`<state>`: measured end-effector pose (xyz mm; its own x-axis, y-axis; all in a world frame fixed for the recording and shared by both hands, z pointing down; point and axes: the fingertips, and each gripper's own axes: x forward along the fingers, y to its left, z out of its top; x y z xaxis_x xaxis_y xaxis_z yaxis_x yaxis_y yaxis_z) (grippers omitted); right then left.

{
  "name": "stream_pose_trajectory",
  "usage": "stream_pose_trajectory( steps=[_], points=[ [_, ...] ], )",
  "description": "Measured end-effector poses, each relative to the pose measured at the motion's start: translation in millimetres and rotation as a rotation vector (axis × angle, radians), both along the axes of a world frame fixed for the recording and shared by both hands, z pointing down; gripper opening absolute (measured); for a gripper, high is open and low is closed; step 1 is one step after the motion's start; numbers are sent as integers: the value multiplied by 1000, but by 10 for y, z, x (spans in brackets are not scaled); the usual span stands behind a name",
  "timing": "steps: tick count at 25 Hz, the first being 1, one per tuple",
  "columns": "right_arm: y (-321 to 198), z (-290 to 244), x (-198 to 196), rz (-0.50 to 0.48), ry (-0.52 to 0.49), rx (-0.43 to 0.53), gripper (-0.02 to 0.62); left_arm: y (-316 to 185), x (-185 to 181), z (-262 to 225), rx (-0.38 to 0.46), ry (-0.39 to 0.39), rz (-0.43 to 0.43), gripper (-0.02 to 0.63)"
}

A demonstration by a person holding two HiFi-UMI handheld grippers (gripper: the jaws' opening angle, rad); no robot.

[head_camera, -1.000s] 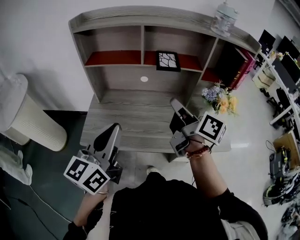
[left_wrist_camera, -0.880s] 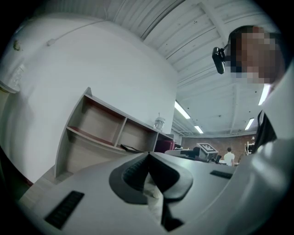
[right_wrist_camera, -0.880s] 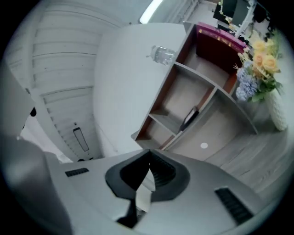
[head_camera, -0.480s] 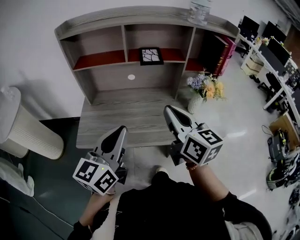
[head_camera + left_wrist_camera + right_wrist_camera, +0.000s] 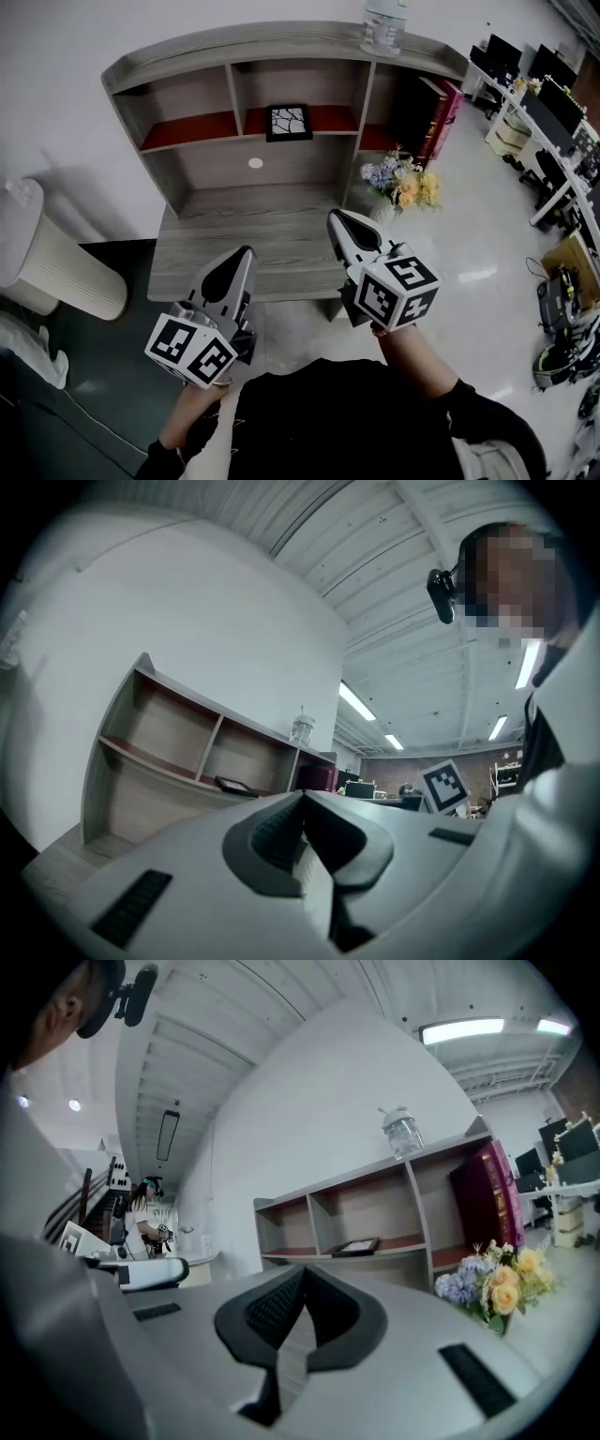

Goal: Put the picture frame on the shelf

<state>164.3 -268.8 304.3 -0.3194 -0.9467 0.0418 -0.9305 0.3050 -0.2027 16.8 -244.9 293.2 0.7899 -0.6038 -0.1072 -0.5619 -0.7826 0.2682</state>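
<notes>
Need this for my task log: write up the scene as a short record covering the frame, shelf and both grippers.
picture frame: in the middle compartment, on the red board, not held
shelf: stands on the desk, against the wall
left gripper: fingers together, empty, near the desk's front edge
right gripper: fingers together, empty, over the desk
task state: frame is on the shelf
</notes>
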Motion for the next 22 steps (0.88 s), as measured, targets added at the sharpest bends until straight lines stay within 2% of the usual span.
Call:
stream_pose_trajectory(
  steps=[9,22],
  points=[
    [-79,0,172,-64,28,-17,-3,-38,297,-26,-4,14,-28,11],
    [-72,35,374,-64,52,-20,-3,-5,483,-77,10,10,-40,11]
  ],
)
